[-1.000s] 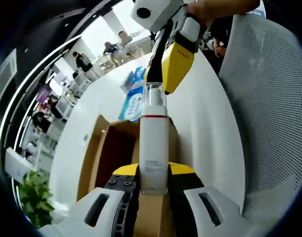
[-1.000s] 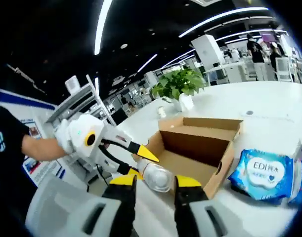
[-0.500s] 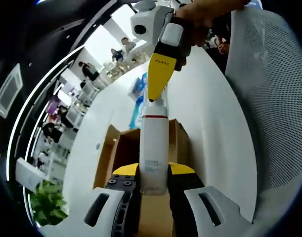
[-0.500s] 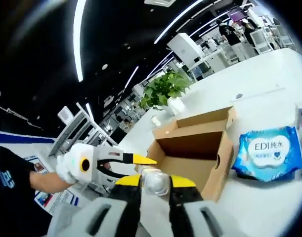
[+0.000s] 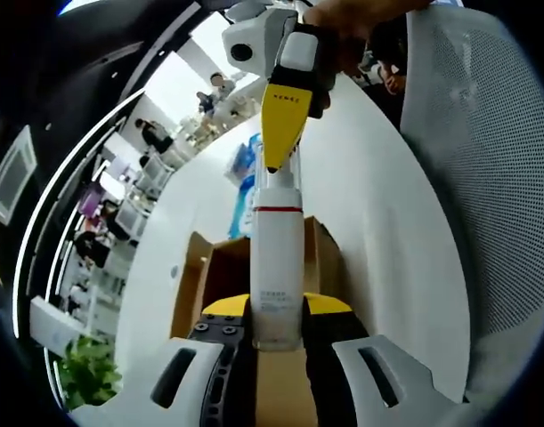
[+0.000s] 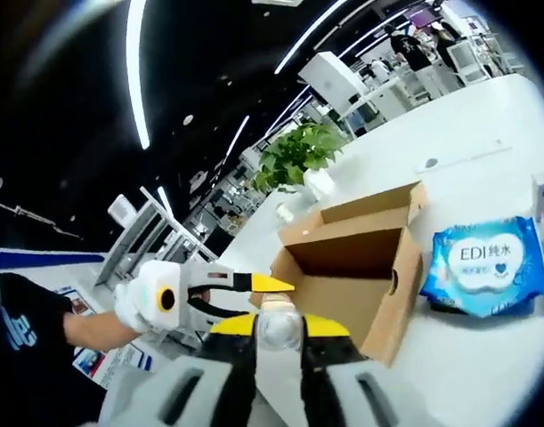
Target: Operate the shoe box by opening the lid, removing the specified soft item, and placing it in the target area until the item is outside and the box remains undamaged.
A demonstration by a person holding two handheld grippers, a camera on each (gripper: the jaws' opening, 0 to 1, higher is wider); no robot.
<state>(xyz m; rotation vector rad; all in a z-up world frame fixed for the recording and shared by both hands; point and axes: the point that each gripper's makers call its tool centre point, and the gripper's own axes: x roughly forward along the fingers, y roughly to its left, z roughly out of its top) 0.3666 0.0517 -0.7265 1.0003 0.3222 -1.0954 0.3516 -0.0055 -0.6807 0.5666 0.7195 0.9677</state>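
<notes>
One white bottle is pinched by both the left gripper and right gripper; one open cardboard box apparently empty; one wipes pack.

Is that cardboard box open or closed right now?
Open. The cardboard box has its lid flap folded back and its bare brown inside shows. The white bottle is held above it by both grippers, out of the box.

Open office: white table, potted plant, ceiling light strips.
</notes>
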